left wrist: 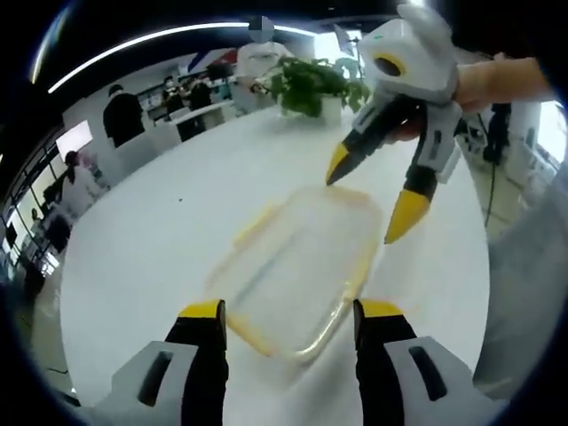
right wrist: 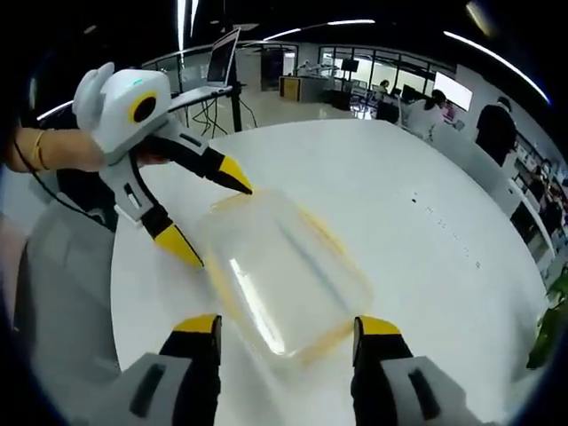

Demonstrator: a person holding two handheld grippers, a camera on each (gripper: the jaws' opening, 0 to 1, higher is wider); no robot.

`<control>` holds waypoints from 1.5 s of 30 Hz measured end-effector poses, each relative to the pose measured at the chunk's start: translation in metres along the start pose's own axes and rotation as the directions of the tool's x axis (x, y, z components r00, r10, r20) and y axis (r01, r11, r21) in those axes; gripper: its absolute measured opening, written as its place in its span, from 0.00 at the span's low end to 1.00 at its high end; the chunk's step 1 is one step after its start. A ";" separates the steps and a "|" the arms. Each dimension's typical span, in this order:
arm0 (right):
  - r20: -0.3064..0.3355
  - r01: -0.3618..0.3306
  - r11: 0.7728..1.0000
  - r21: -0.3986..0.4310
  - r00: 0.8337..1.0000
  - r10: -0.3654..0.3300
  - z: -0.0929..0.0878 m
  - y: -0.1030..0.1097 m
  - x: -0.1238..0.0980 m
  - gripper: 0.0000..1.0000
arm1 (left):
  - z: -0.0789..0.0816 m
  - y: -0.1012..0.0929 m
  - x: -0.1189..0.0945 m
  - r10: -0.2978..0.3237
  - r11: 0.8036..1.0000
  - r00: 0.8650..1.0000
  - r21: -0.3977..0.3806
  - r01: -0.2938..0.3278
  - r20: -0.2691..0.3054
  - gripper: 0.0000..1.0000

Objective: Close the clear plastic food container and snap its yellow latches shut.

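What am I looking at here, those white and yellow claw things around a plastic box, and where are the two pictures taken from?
Those claws are tools, not a robot: a person holds one hand-held gripper in each hand, and a small camera rides on each. The left gripper view looks along the left hand-held gripper, whose yellow-tipped jaws rise from the bottom. Across from it you see the right hand-held gripper, open, with the person's hand behind it. The right gripper view is the reverse: the right hand-held gripper below, the left one opposite. Between them, on a round white table, lies a clear plastic food container with yellow edging, lid on. Neither gripper holds anything. A potted plant stands further back.
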State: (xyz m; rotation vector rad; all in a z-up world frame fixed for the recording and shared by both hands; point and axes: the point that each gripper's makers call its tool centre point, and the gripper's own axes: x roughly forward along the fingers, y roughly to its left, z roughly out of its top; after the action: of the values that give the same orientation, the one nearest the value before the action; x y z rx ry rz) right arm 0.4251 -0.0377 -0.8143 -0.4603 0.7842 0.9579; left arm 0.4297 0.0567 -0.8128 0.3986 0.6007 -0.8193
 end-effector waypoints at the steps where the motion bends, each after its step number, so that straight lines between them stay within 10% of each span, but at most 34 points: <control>1: -0.001 0.004 1.000 -0.006 1.000 -0.004 0.001 -0.001 0.001 0.59 | 0.000 0.002 0.001 0.002 1.000 1.000 0.002 -0.002 -0.001 0.56; 45: 0.030 0.107 0.994 0.028 0.994 -0.108 0.024 -0.045 0.024 0.58 | 0.016 0.050 0.033 -0.011 0.993 0.999 0.114 0.014 -0.032 0.55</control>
State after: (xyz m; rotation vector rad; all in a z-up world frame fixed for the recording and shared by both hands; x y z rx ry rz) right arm 0.4814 -0.0320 -0.8172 -0.4586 0.7356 0.8520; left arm 0.4915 0.0612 -0.8162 0.5137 0.5875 -0.8632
